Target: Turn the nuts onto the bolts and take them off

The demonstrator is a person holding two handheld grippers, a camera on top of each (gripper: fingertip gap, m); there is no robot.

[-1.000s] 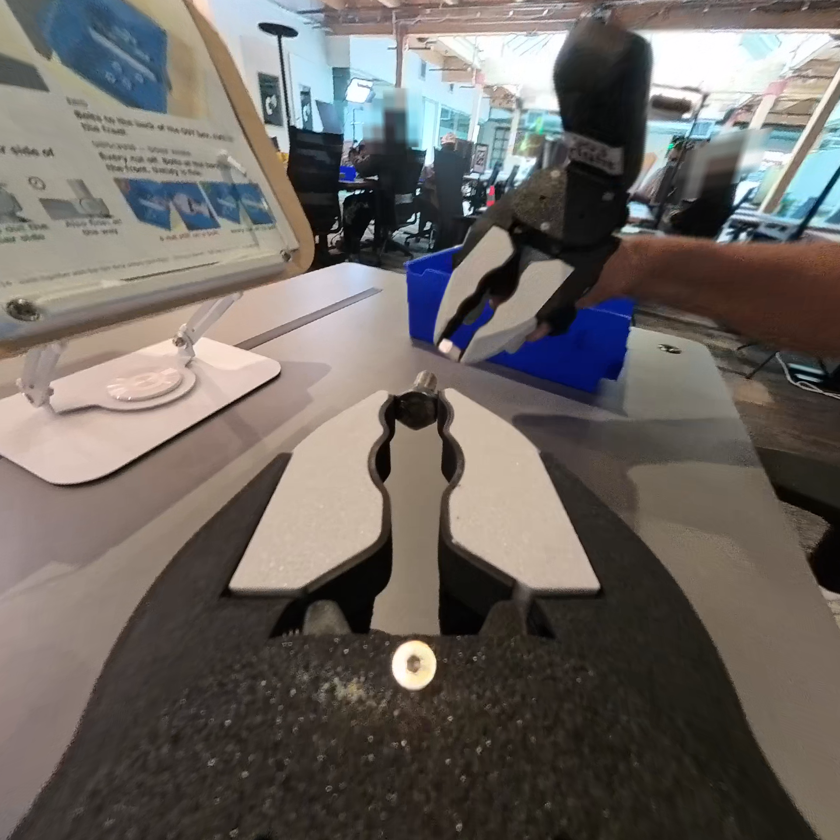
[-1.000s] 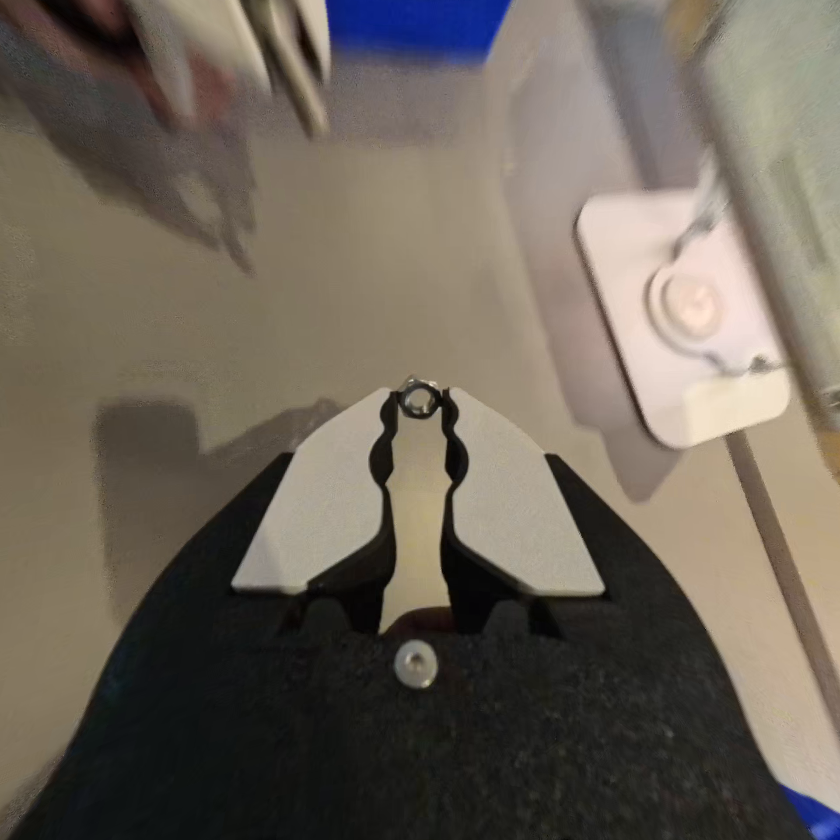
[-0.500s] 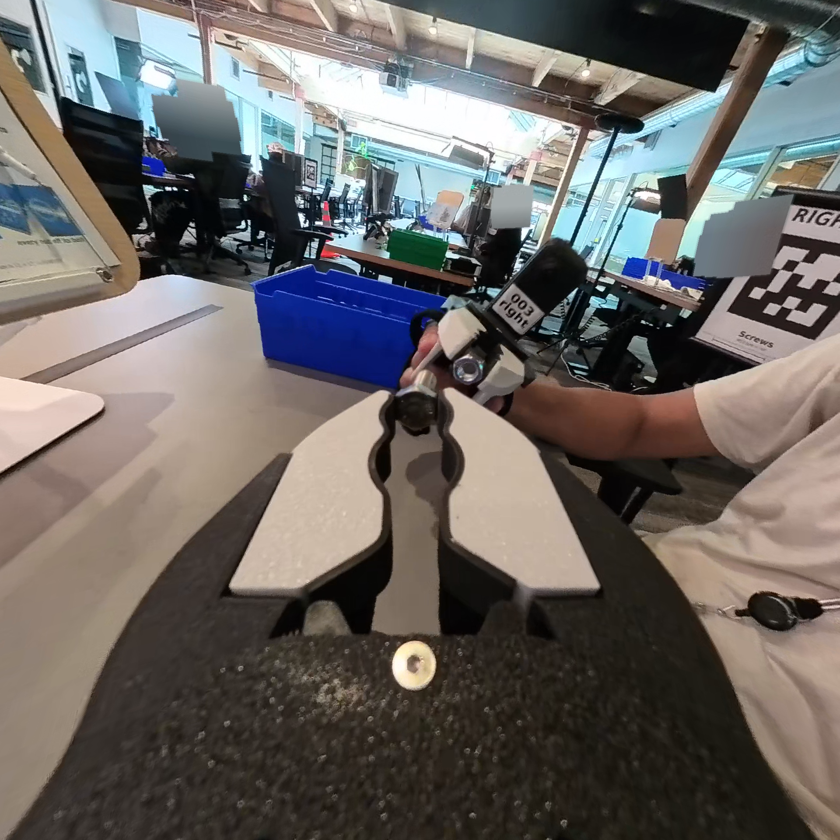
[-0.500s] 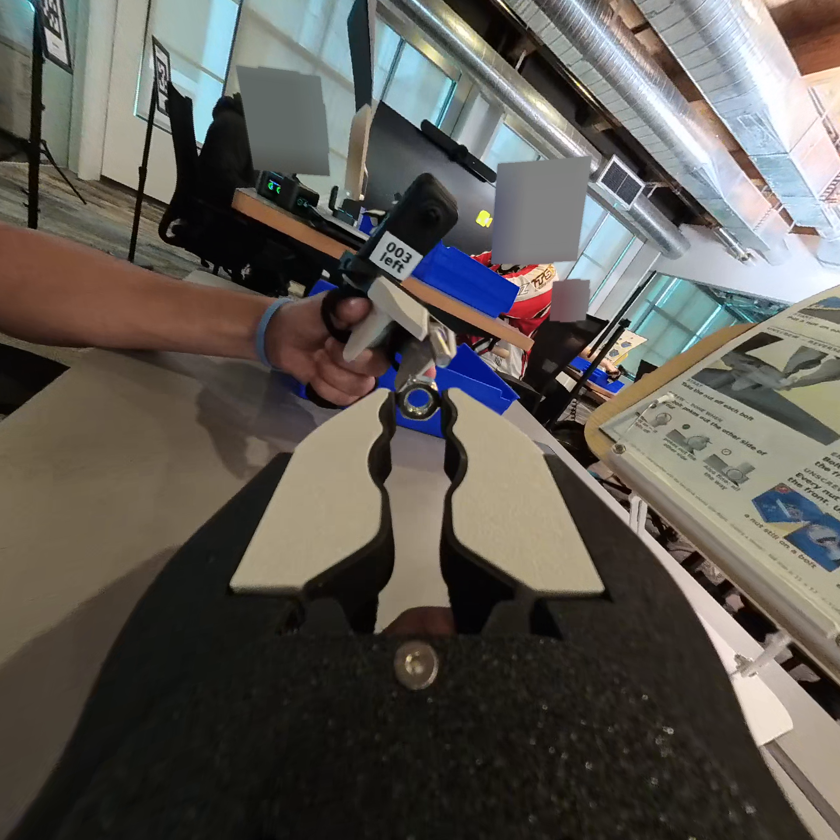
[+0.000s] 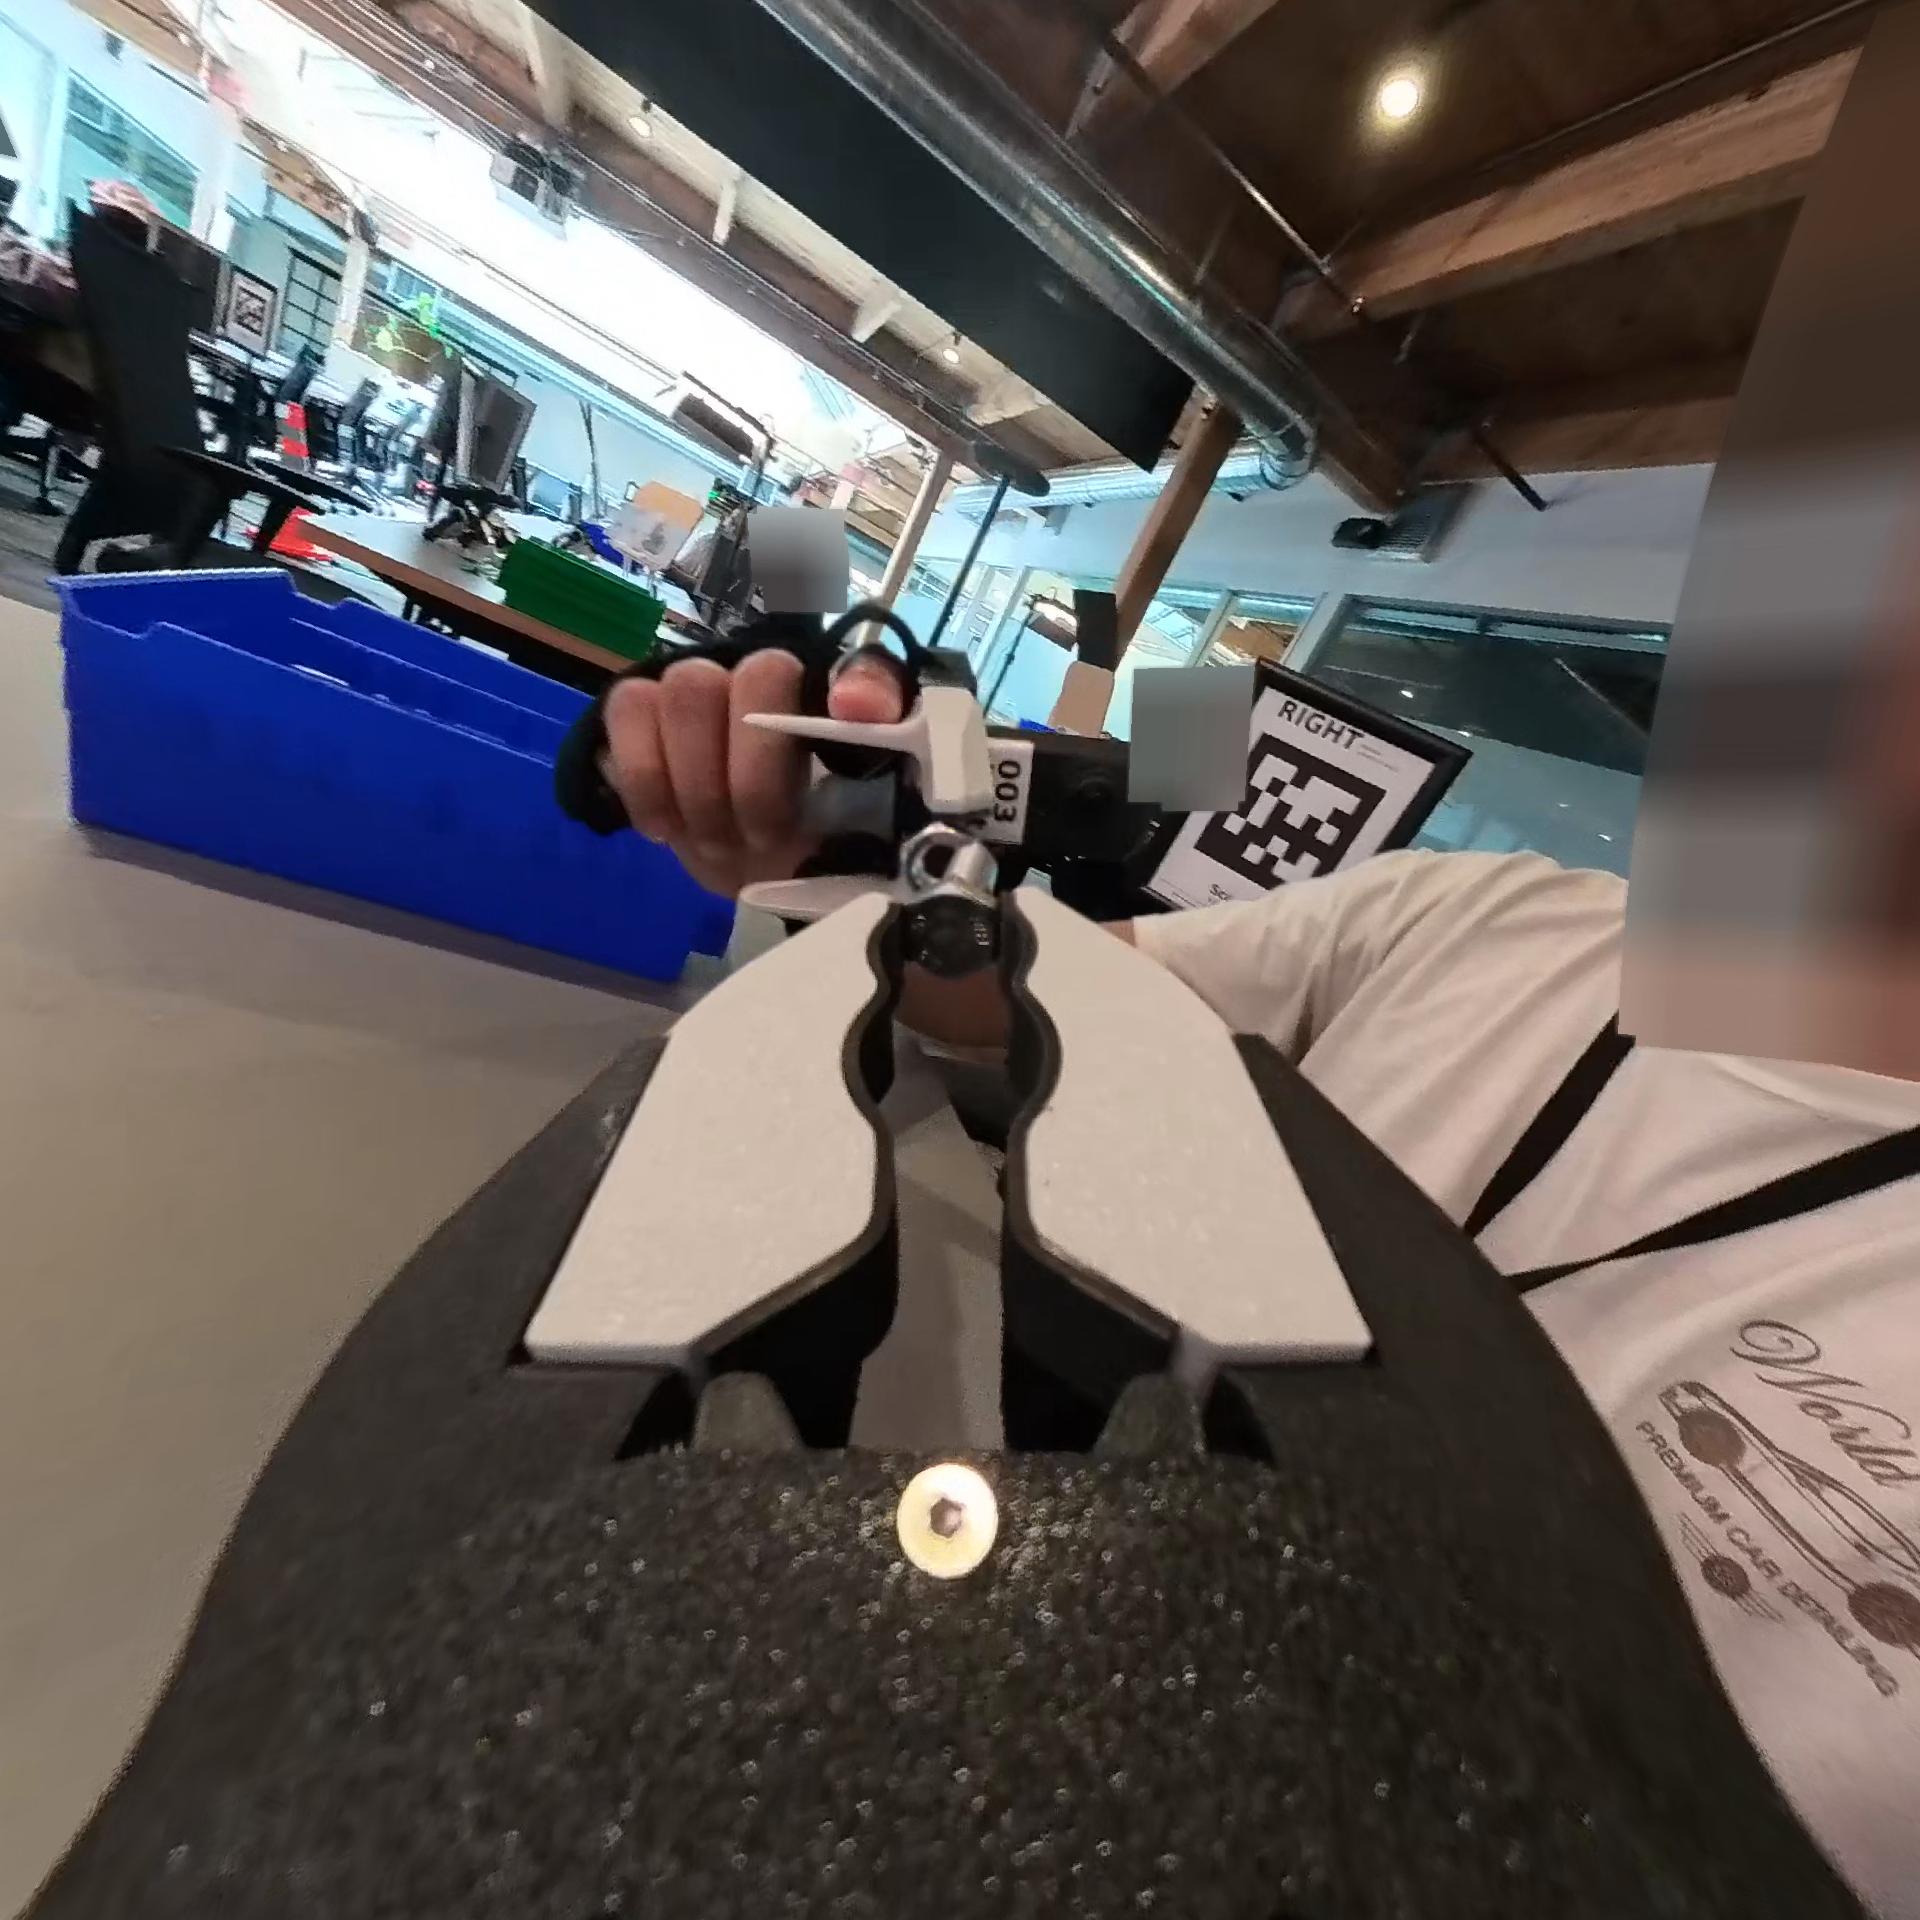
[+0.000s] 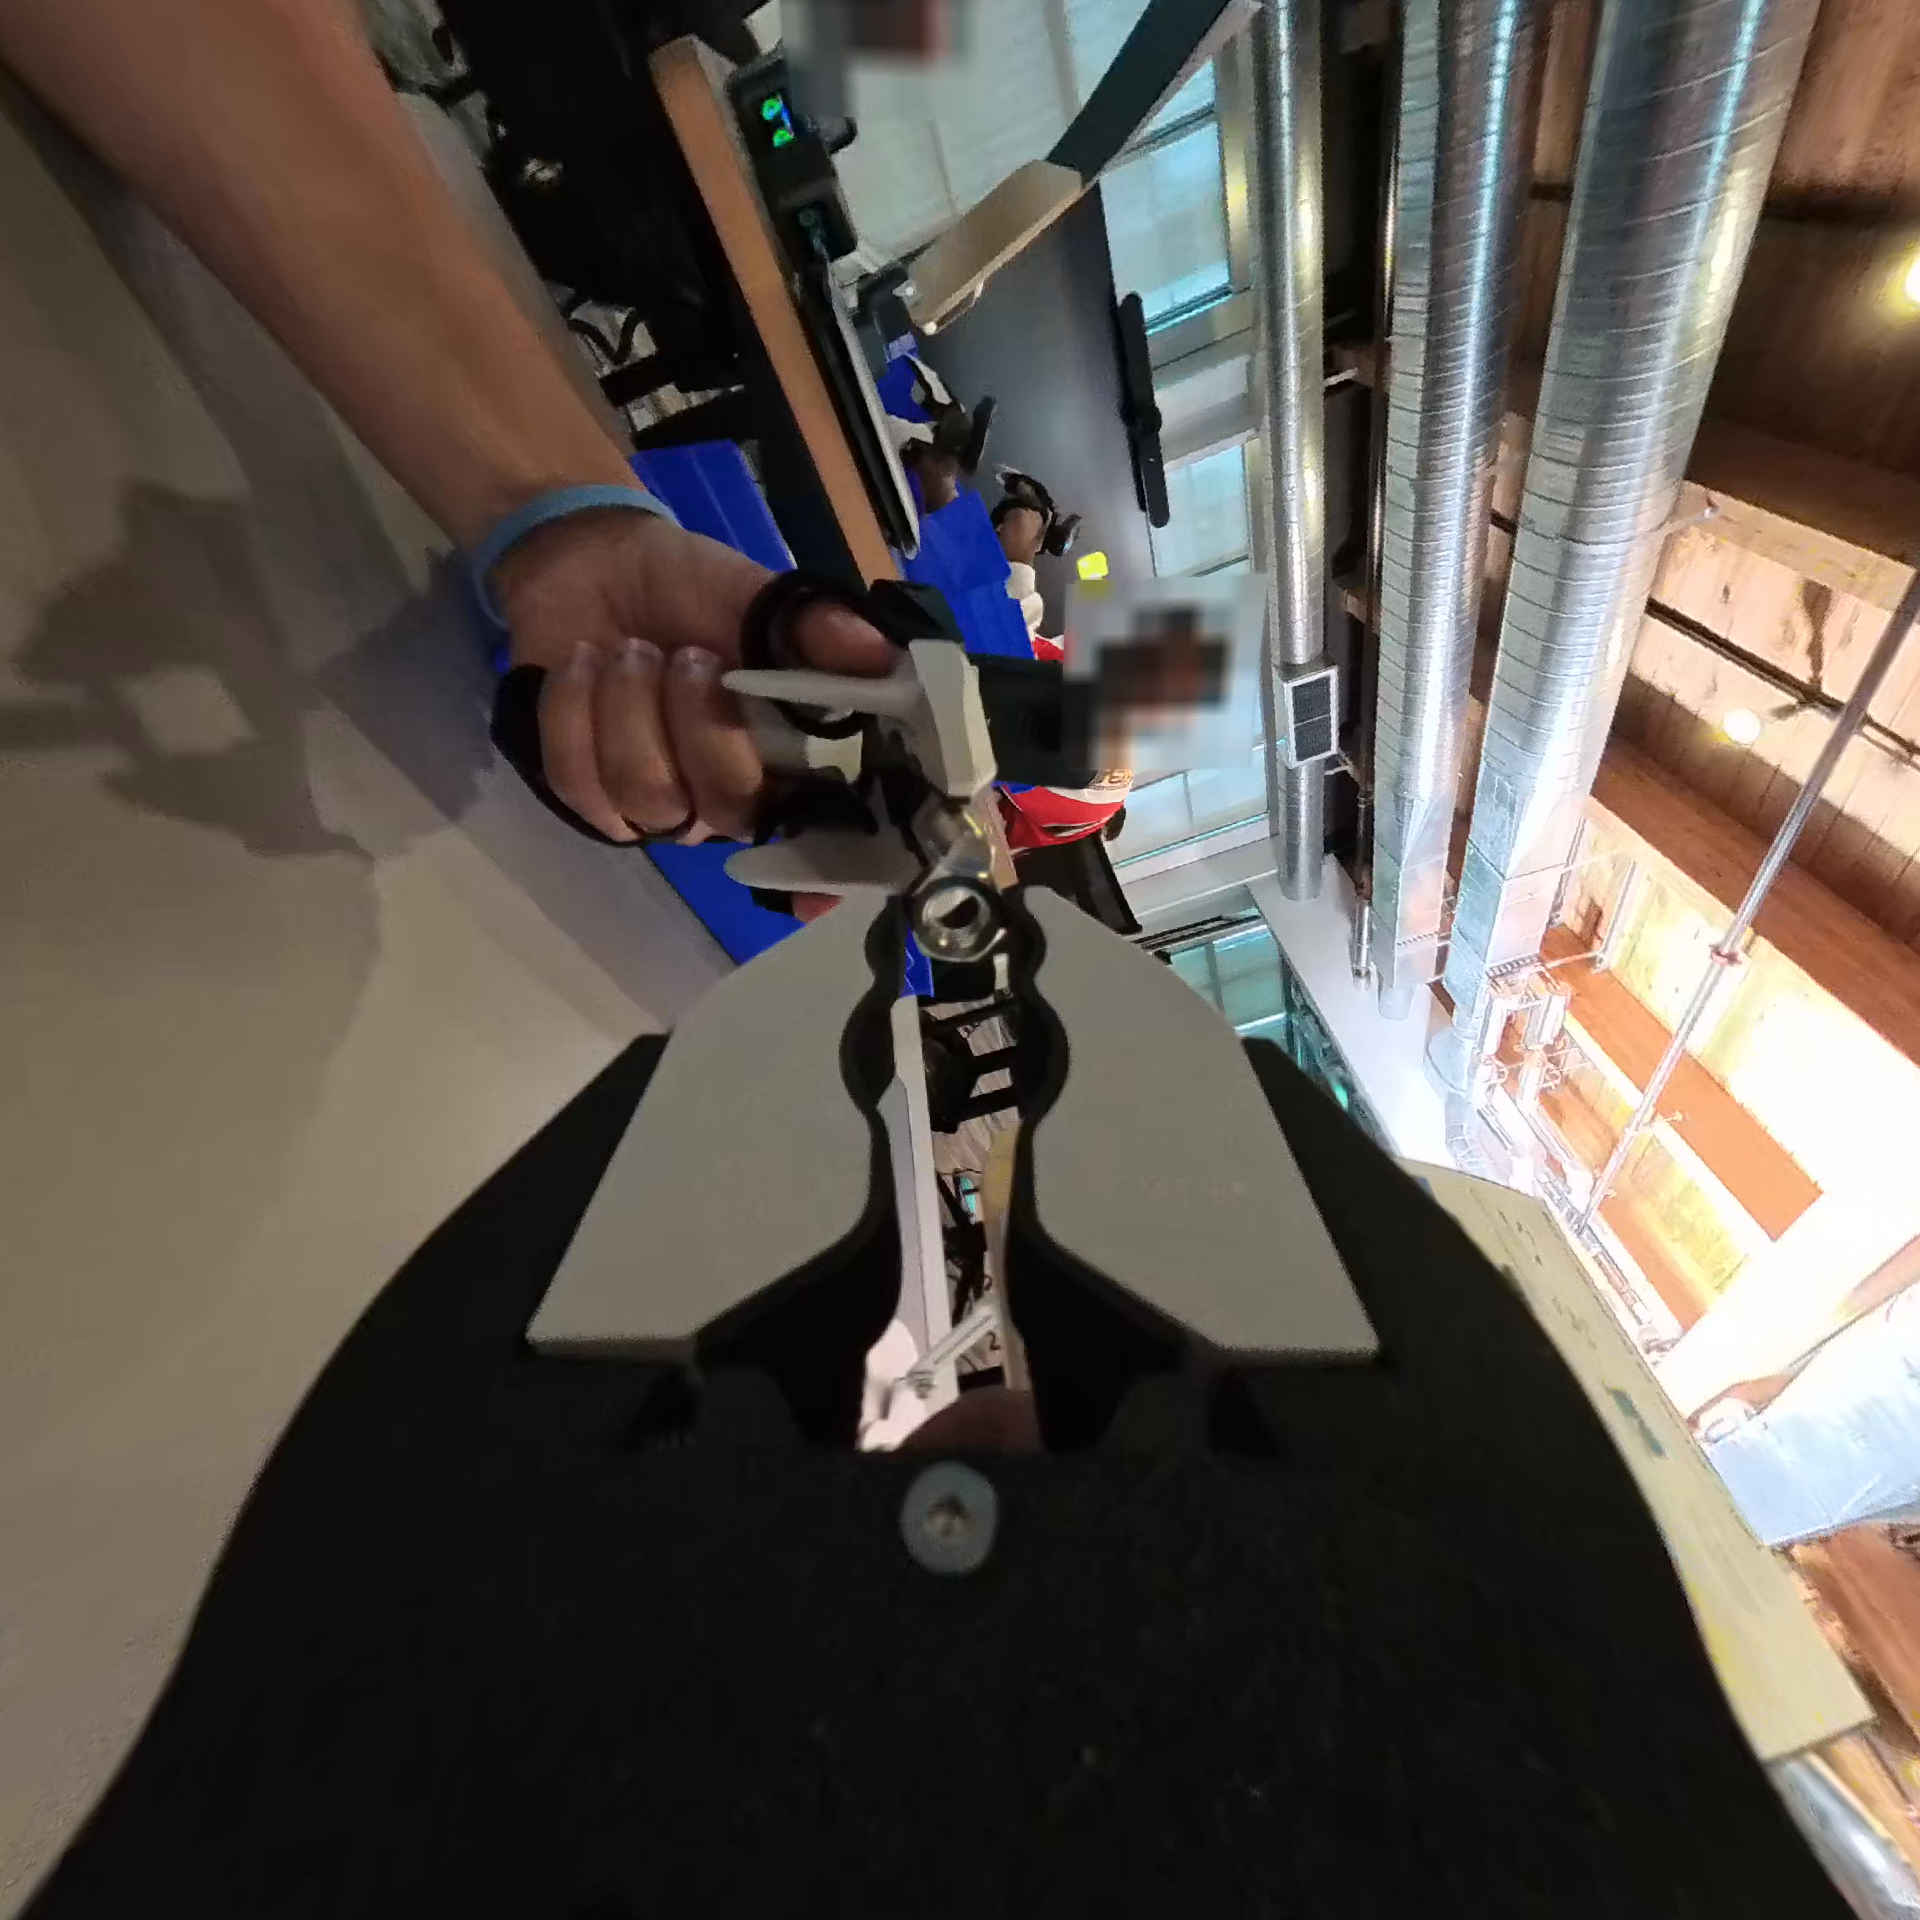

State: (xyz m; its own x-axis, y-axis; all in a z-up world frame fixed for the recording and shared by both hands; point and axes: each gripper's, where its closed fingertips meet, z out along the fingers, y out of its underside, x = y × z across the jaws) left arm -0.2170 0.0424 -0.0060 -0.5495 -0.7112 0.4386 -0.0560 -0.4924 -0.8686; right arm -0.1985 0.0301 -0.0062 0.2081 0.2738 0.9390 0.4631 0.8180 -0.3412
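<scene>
While the left gripper [image 5: 948,928] pinches the bolt [image 5: 948,935] by its head, the right gripper [image 6: 958,928] clamps the nut [image 6: 956,925] at its tips. Both parts meet tip to tip above the grey table [image 5: 260,1039], near the blue bin [image 5: 343,748].

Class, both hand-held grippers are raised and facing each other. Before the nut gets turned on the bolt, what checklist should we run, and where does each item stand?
1. Left hand-held gripper shut on the bolt: ok.
2. Right hand-held gripper shut on the nut: ok.
3. Nut meets the bolt's tip: ok, they touch in both wrist views.
4. Nut square to the bolt: cannot tell.
5. Threads already caught: cannot tell.
6. Both parts held above the table, apart from the blue bin: ok.
</scene>
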